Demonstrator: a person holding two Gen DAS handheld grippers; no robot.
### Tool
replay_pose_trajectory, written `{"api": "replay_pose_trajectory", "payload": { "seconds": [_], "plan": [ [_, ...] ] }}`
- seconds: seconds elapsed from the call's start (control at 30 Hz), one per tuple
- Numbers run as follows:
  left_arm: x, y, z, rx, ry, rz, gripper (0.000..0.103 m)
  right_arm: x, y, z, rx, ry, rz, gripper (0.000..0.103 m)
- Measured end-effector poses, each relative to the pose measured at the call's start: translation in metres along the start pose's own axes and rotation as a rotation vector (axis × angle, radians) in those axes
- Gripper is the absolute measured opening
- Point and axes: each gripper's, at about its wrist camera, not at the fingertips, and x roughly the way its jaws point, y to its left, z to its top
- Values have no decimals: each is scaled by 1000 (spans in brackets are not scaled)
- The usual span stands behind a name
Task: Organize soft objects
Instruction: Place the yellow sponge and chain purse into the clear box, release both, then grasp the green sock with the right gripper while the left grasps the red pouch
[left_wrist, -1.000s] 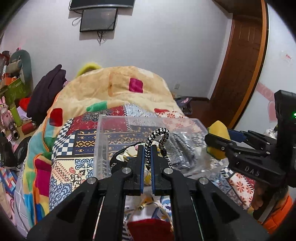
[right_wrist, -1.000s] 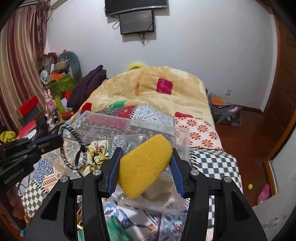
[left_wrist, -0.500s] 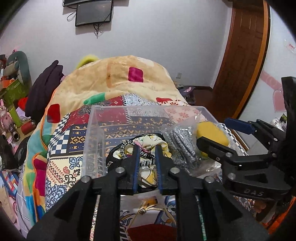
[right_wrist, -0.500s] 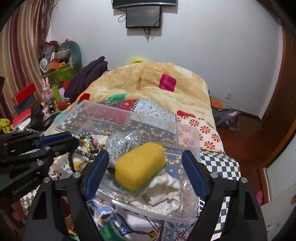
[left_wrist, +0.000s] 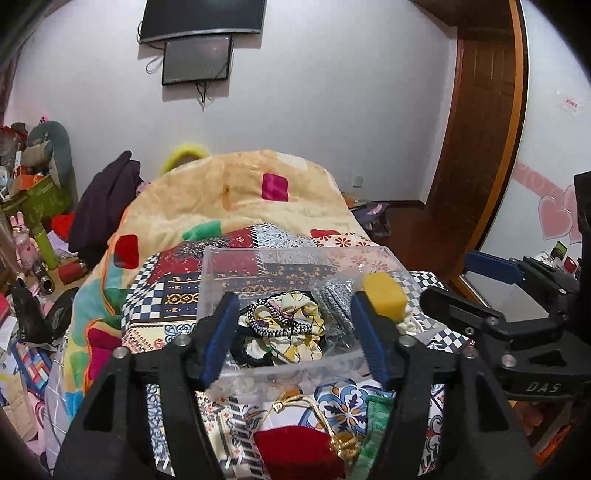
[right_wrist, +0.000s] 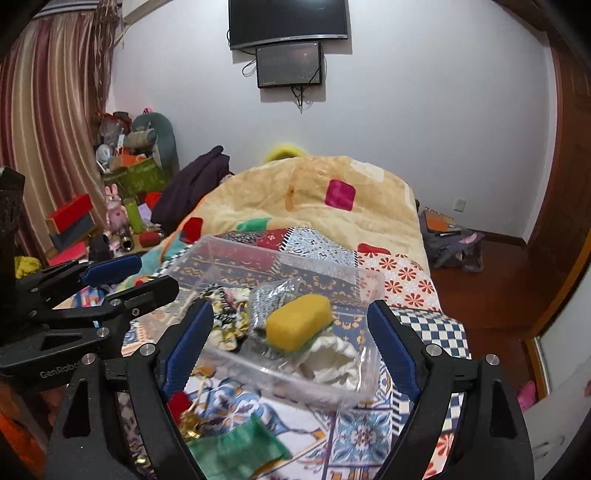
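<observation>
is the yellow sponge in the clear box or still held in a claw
In the box. The yellow sponge lies inside the clear box on other soft items; the right claw is open around nothing.

Yellow sponge (right_wrist: 298, 322) – atop white pouch (right_wrist: 334, 363), inside clear bin (right_wrist: 258, 254).

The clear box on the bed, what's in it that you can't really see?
- Left wrist view: the sponge sits in the clear box, its lower edge hidden by a finger of the left gripper.
- Right wrist view: the white pouch is smeared behind the box's near wall.
- Right wrist view: the silvery bag is partly under the sponge.
</observation>
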Motion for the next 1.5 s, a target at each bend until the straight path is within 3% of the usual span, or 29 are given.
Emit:
{"api": "replay_pose_trajectory", "payload": {
  "seconds": [0.3,0.67,0.87,1.07,1.2,1.4,1.5],
  "plan": [
    [-8,-3,-31,-35,82,19,74,-7,3,-24,33,71,16,84],
    [21,0,-80,-52,249,35,74,21,6,-80,84,267,42,83],
    [39,7,-98,-65,312,37,74,43,14,-96,67,364,74,60],
    [46,10,-103,-90,314,8,74,46,20,-102,58,379,100,32],
    [50,7,-106,-83,311,-5,65,44,18,-101,62,377,104,12],
    [49,-2,-106,-76,312,-79,34,33,11,-97,70,320,85,8],
    [46,-6,-106,-54,301,-73,28,23,5,-93,76,285,85,7]
  ]
}}
